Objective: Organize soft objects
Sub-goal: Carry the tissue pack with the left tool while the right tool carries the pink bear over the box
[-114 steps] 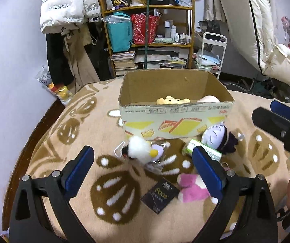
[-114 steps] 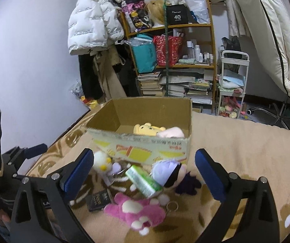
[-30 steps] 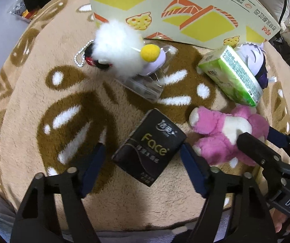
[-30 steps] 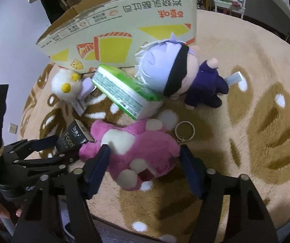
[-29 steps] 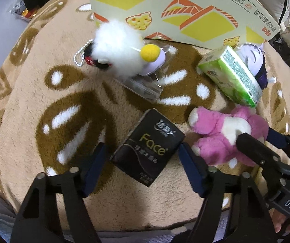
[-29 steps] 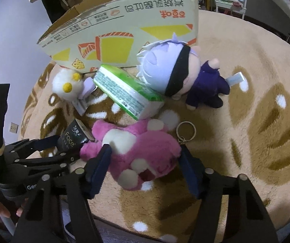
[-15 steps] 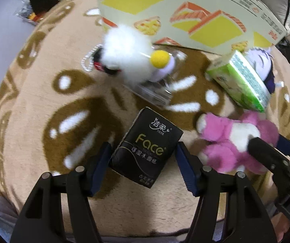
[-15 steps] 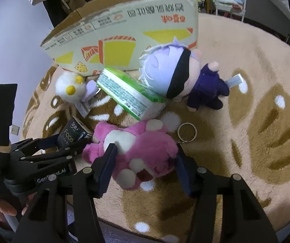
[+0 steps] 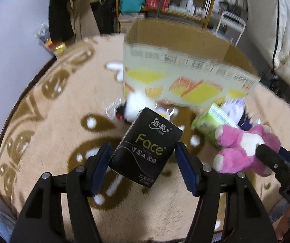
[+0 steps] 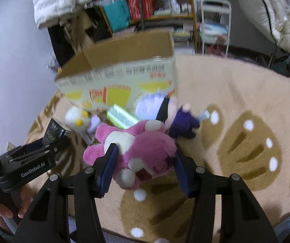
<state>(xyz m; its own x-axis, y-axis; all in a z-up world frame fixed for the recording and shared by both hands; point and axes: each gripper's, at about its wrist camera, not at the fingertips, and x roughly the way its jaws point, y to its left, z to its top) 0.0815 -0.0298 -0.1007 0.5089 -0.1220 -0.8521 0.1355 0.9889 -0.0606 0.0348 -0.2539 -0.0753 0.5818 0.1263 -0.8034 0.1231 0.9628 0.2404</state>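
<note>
"Face" on black tissue pack (image 9: 147,148), "GenRobot.AI" on left hand-held gripper (image 10: 55,139), box print seemingly illegible

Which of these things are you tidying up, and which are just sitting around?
Being tidied: black tissue pack, pink plush bear, purple-haired doll, white fluffy toy, green tissue pack, cardboard box.

Just around: shelf, white jacket, white cart.

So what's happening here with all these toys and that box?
A person is tidying soft things using two handheld grippers. The left gripper is clamped on a black tissue pack, and the right gripper on a pink plush bear. Both are raised near the cardboard box; other toys lie on the rug.
</note>
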